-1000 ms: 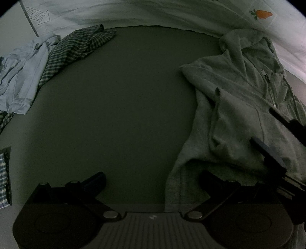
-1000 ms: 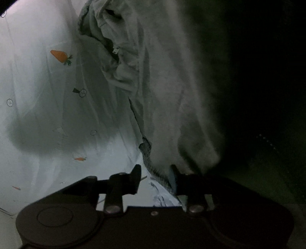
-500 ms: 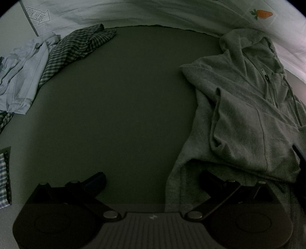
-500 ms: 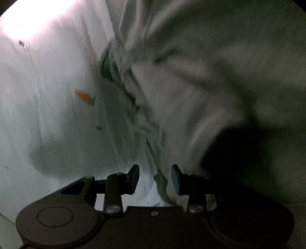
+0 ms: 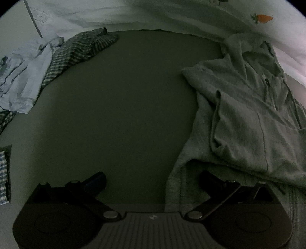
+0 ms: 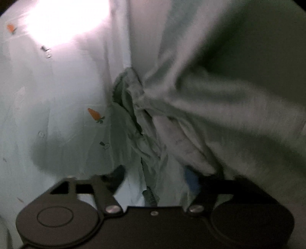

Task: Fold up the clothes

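A grey zip-front hooded sweatshirt (image 5: 248,118) lay spread along the right side of a dark olive-grey sheet (image 5: 124,107) covering the bed, its hood toward the far edge, where a white cover printed with small orange carrots (image 5: 191,17) began. The black left gripper (image 5: 152,179) hung low over the dark sheet with its fingers spread wide; the right-hand finger (image 5: 209,177) sat on or just under the sweatshirt's near hem, while the other stood over bare sheet, and nothing was pinched between them. At the far left, a dark plaid shirt (image 5: 76,49) and a crumpled pale blue garment (image 5: 21,78) lay touching each other in a heap.

In the blurred right wrist view, the black right gripper (image 6: 155,176) had its fingers parted, with bunched folds of the grey sweatshirt (image 6: 220,95) and its ribbed hem running through the gap. The blur made it impossible to tell whether either finger pressed the cloth. The carrot-print cover (image 6: 57,95) filled the left of that view.
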The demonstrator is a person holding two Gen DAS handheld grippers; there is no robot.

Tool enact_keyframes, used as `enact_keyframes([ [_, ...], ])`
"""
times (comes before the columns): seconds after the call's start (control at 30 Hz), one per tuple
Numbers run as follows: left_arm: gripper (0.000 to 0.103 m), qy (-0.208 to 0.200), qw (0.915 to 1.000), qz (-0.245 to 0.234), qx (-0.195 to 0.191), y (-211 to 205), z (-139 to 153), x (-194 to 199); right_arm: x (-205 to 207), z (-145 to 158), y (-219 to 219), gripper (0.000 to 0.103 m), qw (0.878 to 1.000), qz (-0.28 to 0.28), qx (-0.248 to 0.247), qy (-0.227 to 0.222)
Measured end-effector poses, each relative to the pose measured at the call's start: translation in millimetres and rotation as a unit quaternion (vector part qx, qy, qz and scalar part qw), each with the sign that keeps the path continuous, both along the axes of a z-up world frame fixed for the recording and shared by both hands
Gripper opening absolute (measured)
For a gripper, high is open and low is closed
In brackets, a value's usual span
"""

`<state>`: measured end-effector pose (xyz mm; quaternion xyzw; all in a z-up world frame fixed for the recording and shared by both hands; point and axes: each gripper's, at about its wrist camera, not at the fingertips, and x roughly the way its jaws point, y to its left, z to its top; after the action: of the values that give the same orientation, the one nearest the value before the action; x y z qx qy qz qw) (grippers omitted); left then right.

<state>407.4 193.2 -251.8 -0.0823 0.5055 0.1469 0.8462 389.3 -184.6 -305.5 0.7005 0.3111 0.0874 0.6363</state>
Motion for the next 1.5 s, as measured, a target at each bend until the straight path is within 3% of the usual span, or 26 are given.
enact_keyframes([
  [0.17, 0.103, -0.005, 0.9995, 0.032, 0.003, -12, 5, -13, -21, 28, -42, 0.103, 0.994, 0.013, -0.108, -0.032],
  [0.27, 0.103, -0.024, 0.9994, 0.013, 0.02, -33, 13, -24, -35, 45, -66, 0.103, 0.971, 0.026, -0.233, -0.04],
  [0.33, 0.103, -0.038, 0.9986, -0.007, 0.037, -51, 18, -31, -42, 54, -76, 0.103, 0.941, 0.04, -0.335, -0.03],
  [0.47, 0.103, -0.062, 0.9949, -0.039, 0.069, -90, 26, -43, -73, 54, -92, 0.103, 0.853, 0.068, -0.518, 0.005],
  [0.57, 0.103, -0.072, 0.9933, -0.062, 0.067, -112, 21, -50, -85, 44, -103, 0.103, 0.807, 0.082, -0.585, 0.022],
  [0.67, 0.103, -0.056, 0.9941, -0.07, 0.062, -130, 8, -55, -96, 35, -113, 0.103, 0.757, 0.094, -0.645, 0.038],
  [0.73, 0.103, -0.064, 0.9945, -0.058, 0.06, -136, 1, -62, -99, 30, -122, 0.103, 0.74, 0.089, -0.665, 0.052],
  [0.9, 0.103, -0.106, 0.9929, -0.033, 0.042, -132, -7, -76, -115, 26, -164, 0.103, 0.738, 0.03, -0.669, 0.085],
  [1.0, 0.103, -0.129, 0.9897, -0.032, 0.054, -136, -11, -83, -126, 25, -191, 0.103, 0.739, -0.005, -0.665, 0.106],
  [1.17, 0.103, -0.135, 0.9889, -0.02, 0.058, -141, -12, -85, -135, 23, -225, 0.103, 0.737, -0.051, -0.66, 0.138],
  [1.27, 0.103, -0.137, 0.9886, -0.019, 0.059, -141, -12, -85, -139, 23, -248, 0.103, 0.744, -0.091, -0.645, 0.15],
  [1.33, 0.103, -0.137, 0.9886, -0.019, 0.059, -141, -12, -86, -143, 23, -263, 0.103, 0.758, -0.121, -0.624, 0.146],
  [1.5, 0.103, -0.135, 0.989, -0.02, 0.057, -140, -11, -86, -155, 28, -299, 0.103, 0.818, -0.219, -0.515, 0.13],
])
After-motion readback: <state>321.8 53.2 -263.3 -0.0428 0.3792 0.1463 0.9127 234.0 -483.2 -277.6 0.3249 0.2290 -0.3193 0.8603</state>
